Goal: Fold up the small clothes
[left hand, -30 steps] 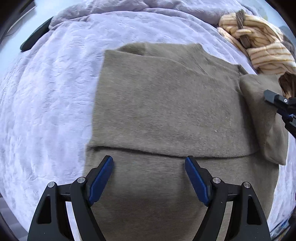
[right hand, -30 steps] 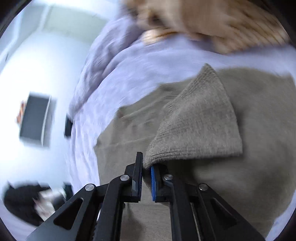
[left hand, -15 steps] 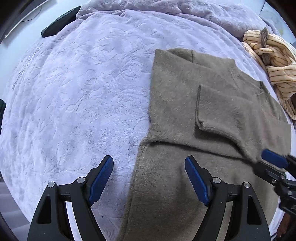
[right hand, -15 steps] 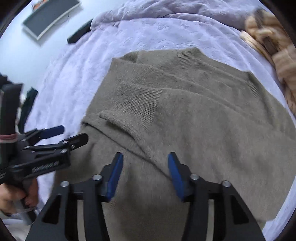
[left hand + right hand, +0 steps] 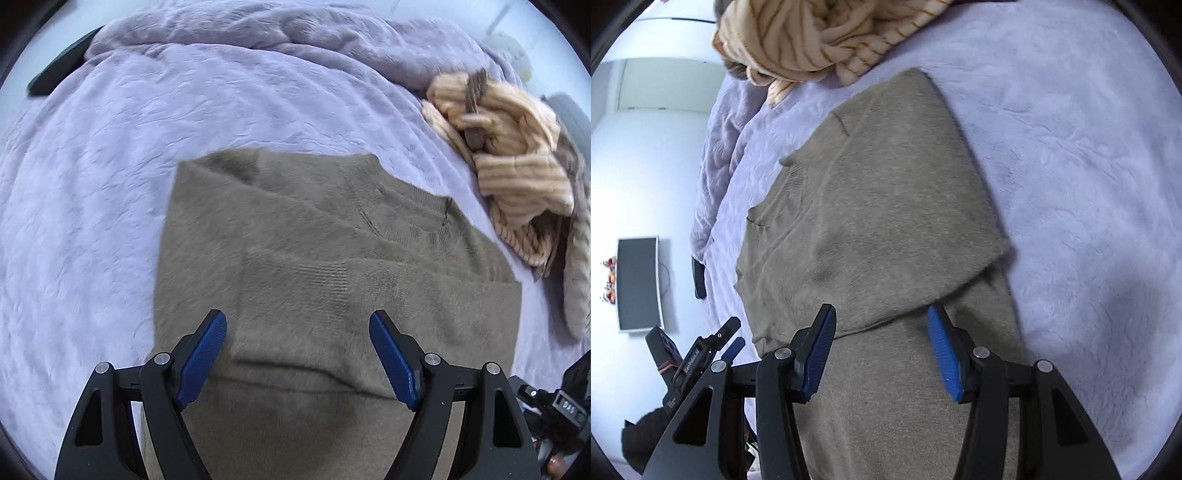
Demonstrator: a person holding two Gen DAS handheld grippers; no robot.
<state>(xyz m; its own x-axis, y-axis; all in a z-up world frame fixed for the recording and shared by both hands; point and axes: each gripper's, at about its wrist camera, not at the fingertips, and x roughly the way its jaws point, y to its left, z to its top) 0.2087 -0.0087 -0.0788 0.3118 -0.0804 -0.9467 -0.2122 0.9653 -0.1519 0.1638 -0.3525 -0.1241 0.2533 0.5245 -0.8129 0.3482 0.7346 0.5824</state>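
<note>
Lavender fuzzy blanket covers pretty much the whole bed, with a bunched-up ridge of the same stuff along the far edge, and pale walls show behind it. From the right wrist view a dark flat screen is mounted on the wall off to the side.

Sitting in the middle of the blanket is the olive-brown knit sweater, lying flat with both sleeves folded in across the body, ribbed collar pointing toward the far side of the bed. It's a tidy rectangle shape at this point, lower hem end running under both cameras.

Near the sweater's collar corner, not touching as far as I can see, is a crumpled cream-and-tan striped knit garment with something darker tangled in it.

Left tongs hang over the folded sleeve, blue pads spread wide, nothing pinched. Right tongs are also apart, hovering over the sleeve's folded edge, gripping nothing. Each tool also shows up at the edge of the other camera's view.
</note>
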